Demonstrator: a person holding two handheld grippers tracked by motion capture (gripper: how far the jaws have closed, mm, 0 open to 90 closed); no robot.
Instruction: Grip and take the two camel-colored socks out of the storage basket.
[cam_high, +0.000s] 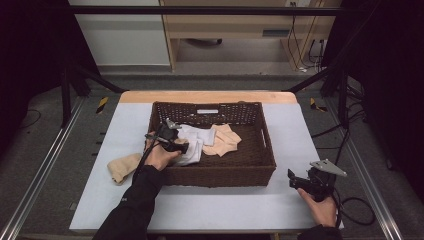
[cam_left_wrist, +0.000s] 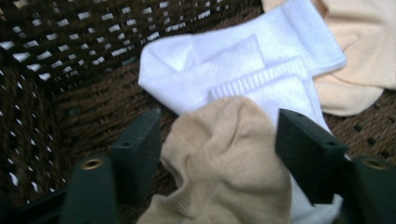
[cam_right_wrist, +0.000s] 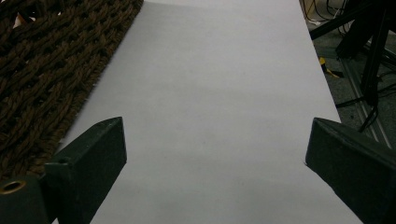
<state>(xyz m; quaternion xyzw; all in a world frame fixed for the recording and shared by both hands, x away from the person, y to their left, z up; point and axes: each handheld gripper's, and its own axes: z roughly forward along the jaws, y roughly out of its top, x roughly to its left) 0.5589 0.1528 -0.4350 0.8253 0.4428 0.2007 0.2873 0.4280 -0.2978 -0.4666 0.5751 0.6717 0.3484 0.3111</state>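
Nearest the person, the right gripper (cam_high: 295, 181) sits on the white table (cam_right_wrist: 224, 93) beside the wicker basket (cam_high: 220, 175), jaws wide apart with nothing between them. The left gripper (cam_left_wrist: 217, 140) is over the basket's left end, jaws spread, with a tan sock (cam_left_wrist: 224, 163) lying loose between them, not pinched. It rests on folded white socks (cam_left_wrist: 243, 70). Further in there's a peach sock (cam_high: 222, 140), and another tan sock (cam_high: 122, 167) lies on the table left of the basket

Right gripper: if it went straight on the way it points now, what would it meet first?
Probably nothing: the right gripper, jaws open, points along bare white table, with the wicker basket off to one side.
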